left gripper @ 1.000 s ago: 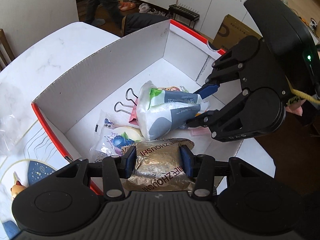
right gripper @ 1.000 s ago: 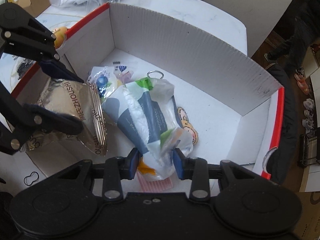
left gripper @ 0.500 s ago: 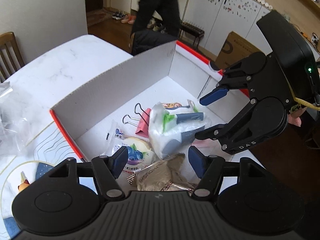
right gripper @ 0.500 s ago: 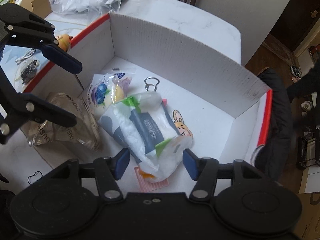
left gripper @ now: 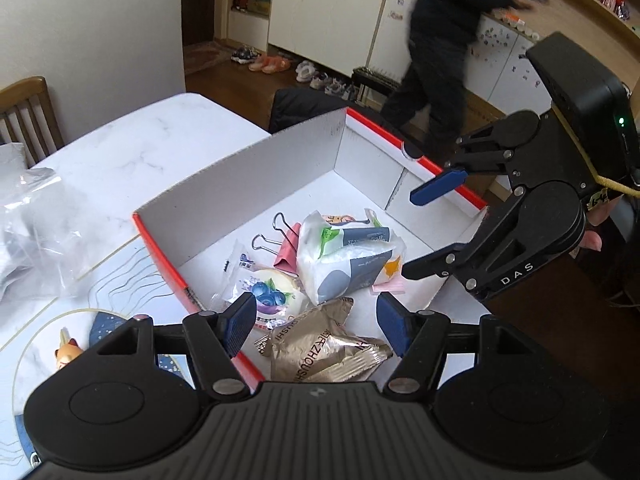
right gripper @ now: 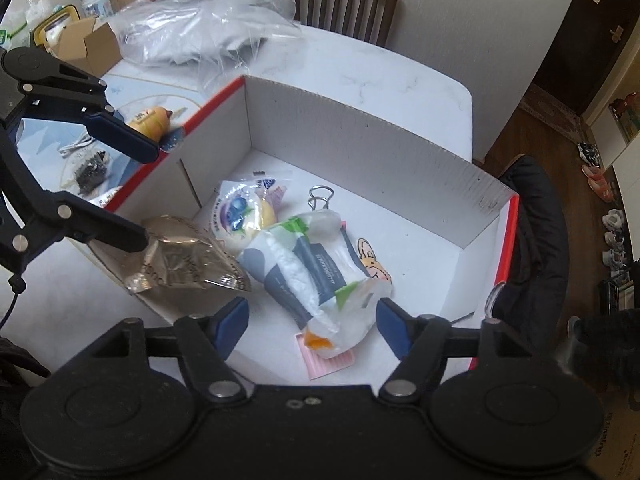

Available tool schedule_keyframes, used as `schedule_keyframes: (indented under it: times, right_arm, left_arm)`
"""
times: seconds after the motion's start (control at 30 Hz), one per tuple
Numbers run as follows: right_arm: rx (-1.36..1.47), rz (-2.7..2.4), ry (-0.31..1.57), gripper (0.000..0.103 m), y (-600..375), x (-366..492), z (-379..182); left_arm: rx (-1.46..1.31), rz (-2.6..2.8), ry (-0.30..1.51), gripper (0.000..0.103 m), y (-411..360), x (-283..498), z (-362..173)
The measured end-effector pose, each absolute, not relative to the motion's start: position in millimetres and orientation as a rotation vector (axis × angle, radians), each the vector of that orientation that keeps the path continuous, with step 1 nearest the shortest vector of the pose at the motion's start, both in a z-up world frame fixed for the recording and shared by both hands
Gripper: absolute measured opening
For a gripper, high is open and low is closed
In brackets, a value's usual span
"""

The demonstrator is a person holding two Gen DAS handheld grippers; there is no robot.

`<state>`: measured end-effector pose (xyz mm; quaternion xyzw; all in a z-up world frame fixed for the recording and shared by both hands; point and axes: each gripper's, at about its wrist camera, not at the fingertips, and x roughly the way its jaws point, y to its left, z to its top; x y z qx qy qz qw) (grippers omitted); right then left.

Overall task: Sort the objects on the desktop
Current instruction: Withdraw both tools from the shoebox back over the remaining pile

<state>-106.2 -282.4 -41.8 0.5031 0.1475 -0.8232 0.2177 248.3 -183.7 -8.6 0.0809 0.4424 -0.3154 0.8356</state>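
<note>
A white cardboard box with red edges [left gripper: 240, 184] [right gripper: 360, 140] sits on the table and holds several items. A gold foil snack pouch [left gripper: 320, 348] [right gripper: 184, 260] lies at the box's near corner. A white, grey and green tissue pack [left gripper: 348, 256] [right gripper: 316, 272] lies in the middle. A blueberry snack packet [left gripper: 268, 296] [right gripper: 240, 212] and binder clips [left gripper: 276, 232] [right gripper: 320, 196] lie beside it. My left gripper [left gripper: 316, 322] is open and empty above the pouch. My right gripper [right gripper: 312, 326] is open and empty above the tissue pack.
A clear plastic bag [left gripper: 32, 228] [right gripper: 200, 28] lies on the white table. A yellow duck toy [right gripper: 150, 120] and a small cardboard box [right gripper: 88, 46] sit left of the box. A wooden chair [right gripper: 344, 4] stands behind the table. A person [left gripper: 444, 48] walks in the background.
Both grippers opened and let go: the left released the gold pouch, the right released the tissue pack. Both items now lie in the box, and both grippers have pulled up and back.
</note>
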Motion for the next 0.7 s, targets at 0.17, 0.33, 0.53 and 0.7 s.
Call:
schedule_keyframes:
  times: [0.17, 0.33, 0.53, 0.7]
  right_arm:
    - [1.384, -2.292, 0.390, 0.076, -288, -100, -39]
    - [1.369, -2.306, 0.378, 0.080, -297, -96, -34]
    - [1.331, -2.329, 0.362, 0.086, -314, -90, -24]
    - [1.321, -2.327, 0.371, 0.086, -336, -87, -20]
  left_arm:
    - [0.164, -0.666, 0.904, 0.065, -175, 239, -2]
    - [0.157, -0.667, 0.888, 0.065, -164, 230, 4]
    - [0.137, -0.651, 0.870, 0.067, -141, 217, 7]
    - [0.119, -0.630, 0.856, 0.073, -114, 204, 7]
